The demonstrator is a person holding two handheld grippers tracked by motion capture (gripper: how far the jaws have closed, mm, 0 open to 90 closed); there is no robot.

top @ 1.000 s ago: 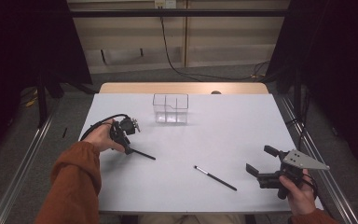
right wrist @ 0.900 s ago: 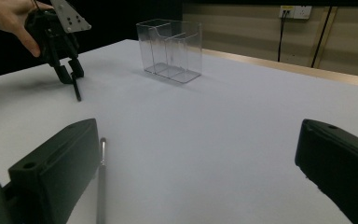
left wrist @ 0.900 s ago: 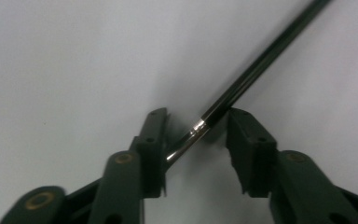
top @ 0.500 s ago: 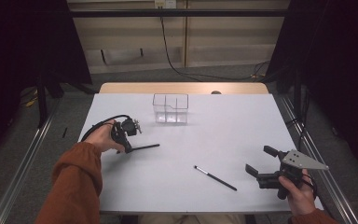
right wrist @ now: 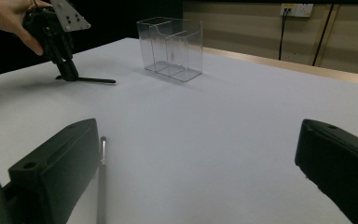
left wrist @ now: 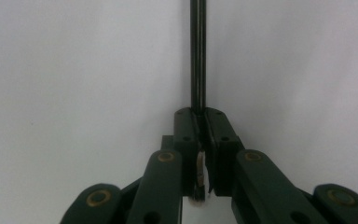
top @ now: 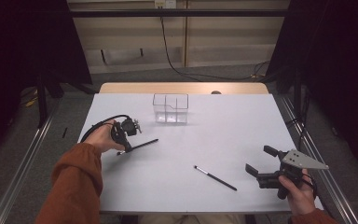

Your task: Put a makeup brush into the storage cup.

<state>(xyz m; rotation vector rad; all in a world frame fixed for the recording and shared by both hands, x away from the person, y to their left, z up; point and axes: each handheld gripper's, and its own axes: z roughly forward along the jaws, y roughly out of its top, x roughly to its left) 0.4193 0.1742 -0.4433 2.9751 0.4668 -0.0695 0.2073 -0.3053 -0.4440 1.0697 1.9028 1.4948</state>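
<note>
Pen (top: 140, 145) clamped in left tongs (top: 121, 150); right tongs (top: 261, 164) wide, well apart.

In the left gripper view the dark pen (left wrist: 197, 56) runs off the top edge, its near end hidden between the shut left claw (left wrist: 200, 140). In the right gripper view the second pen (right wrist: 101, 182), blurred, perhaps continues below the bottom edge.
</note>
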